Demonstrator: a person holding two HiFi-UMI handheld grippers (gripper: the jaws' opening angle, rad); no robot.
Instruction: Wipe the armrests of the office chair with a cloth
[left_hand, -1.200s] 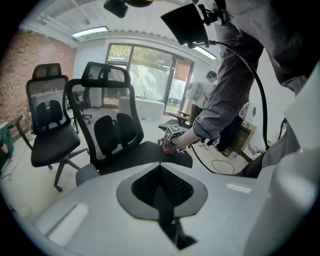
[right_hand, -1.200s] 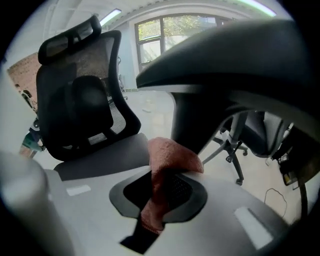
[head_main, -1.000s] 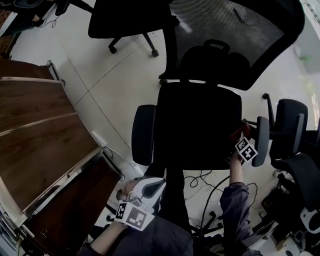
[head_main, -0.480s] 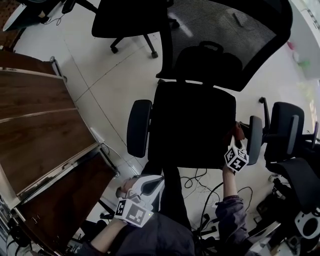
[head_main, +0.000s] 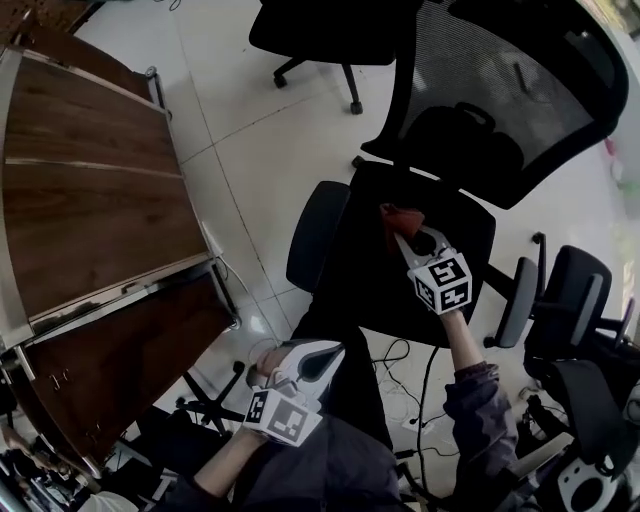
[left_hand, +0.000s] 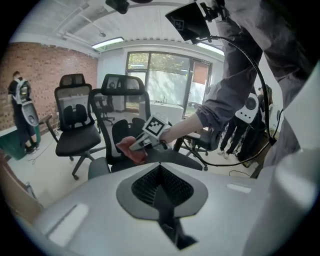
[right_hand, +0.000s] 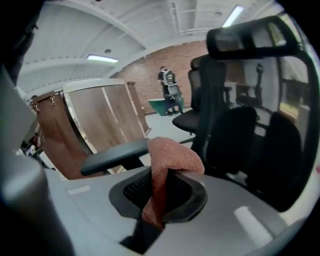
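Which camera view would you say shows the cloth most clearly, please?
The right gripper view: the reddish cloth sits large at centre, clamped in the right tool. The left gripper view shows it small and far off. The head view shows only a small red patch at that tool's tip.

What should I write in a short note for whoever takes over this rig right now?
Right gripper: shut on the cloth, above the seat, between the armrests.
Left gripper: shut, empty, held low near the body.
Done, probably: armrest at the person's right, where the cloth was a second ago.
Left to do: armrest at the person's left.
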